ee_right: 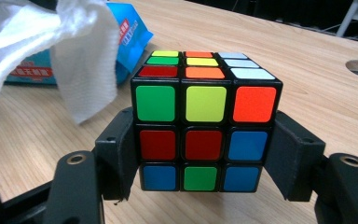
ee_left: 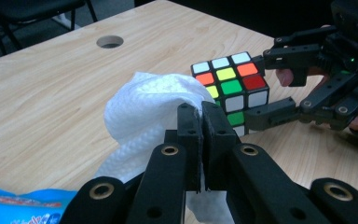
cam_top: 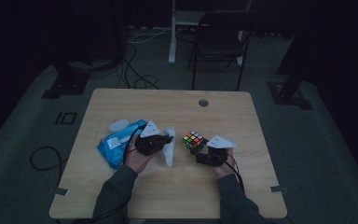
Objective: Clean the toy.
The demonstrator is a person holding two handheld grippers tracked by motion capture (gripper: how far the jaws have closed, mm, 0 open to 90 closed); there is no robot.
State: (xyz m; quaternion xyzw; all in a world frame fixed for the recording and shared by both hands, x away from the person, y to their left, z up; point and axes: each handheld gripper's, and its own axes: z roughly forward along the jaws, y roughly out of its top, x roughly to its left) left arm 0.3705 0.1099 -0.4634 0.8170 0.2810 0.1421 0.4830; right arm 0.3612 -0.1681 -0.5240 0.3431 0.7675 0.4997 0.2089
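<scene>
Nearest you, your left gripper [ee_left: 200, 116] has its jaws pressed together on a white wet wipe [ee_left: 149, 112], pinching a fold so the sheet bunches up above the desk [cam_top: 168, 186] and hangs down beside the jaws. Your right gripper [ee_right: 200, 154] clamps the Rubik's cube [ee_right: 205, 126] between its two jaws, one pad on each side face, with the cube's base resting on the wood. In the high view the cube [cam_top: 193, 141] sits near the desk's middle, just right of the wipe [cam_top: 169, 147], and the two are close but apart. Behind your left hand [cam_top: 137, 158] lies the blue wet-wipe pack [cam_top: 114, 147], flat on the desk. Farther back, a round cable hole [cam_top: 203, 102] sits near the far edge, and a dark chair [cam_top: 219, 42] stands on the floor beyond.
</scene>
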